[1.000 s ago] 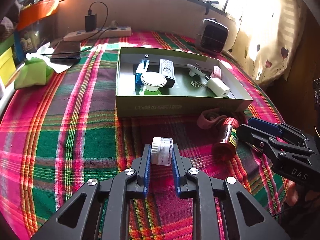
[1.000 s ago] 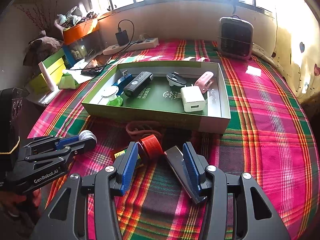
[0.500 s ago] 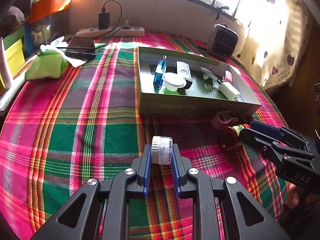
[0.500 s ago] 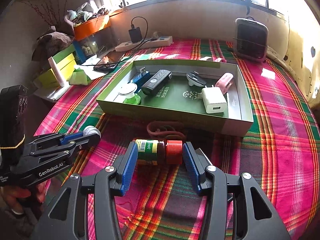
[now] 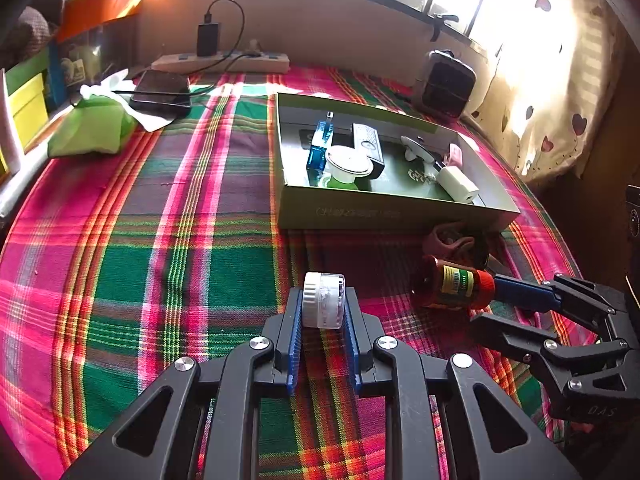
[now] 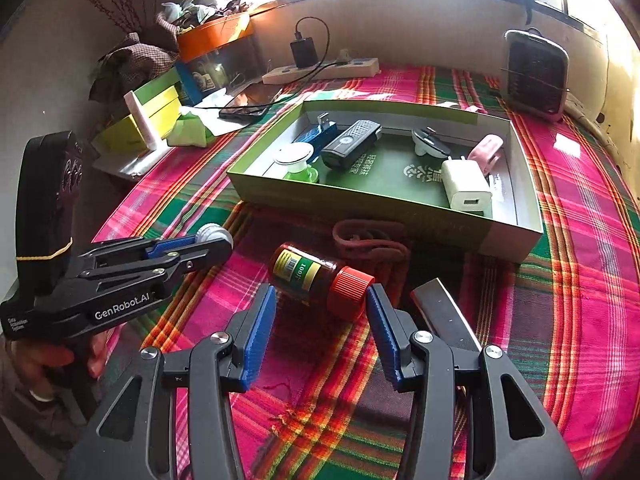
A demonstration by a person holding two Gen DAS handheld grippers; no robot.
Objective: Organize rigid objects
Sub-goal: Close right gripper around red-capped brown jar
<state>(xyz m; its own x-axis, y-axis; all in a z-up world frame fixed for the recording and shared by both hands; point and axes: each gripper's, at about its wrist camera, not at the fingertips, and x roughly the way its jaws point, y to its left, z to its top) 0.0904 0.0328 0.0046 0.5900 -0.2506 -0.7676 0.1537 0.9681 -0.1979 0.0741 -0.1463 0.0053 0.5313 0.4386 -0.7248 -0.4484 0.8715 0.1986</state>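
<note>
- The left gripper (image 5: 323,312) is clamped on a small clear round case with a white cap (image 5: 323,300), both blue pads pressed to its flat ends; it is held above the plaid cloth (image 5: 160,280), on the near side of the green box (image 5: 380,212) and well apart from it
- The right gripper (image 6: 320,320) stands partly spread around a brown bottle with a red cap (image 6: 316,276); the red cap sits just at the inner tip of one blue pad, while a clear gap separates the bottle from the other pad; whether the bottle is gripped cannot be told
- The bottle lies tilted on its side, cap toward the right-wrist camera, yellow and green label facing up, just in front of the green box's near wall
- A dull pink looped band (image 6: 368,240) lies on the cloth between the bottle and the box wall, touching or nearly touching the box
- Inside the green box: a blue USB device (image 6: 316,134) and a black remote-like device (image 6: 350,144) toward its far left, a white-topped green piece (image 6: 296,162) in the near left corner, a white charger plug (image 6: 466,190) by the near right side, a pink clip (image 6: 486,150) beyond it, and a grey and white piece (image 6: 428,142) mid-back
- A dark flat strip (image 6: 444,312) lies on the cloth in front of the box's near right corner, beside the right gripper's finger
- Beyond the box stand a small grille-fronted appliance (image 6: 536,72) to the right and a power strip (image 6: 320,70) to the left, with a black adapter plugged in
</note>
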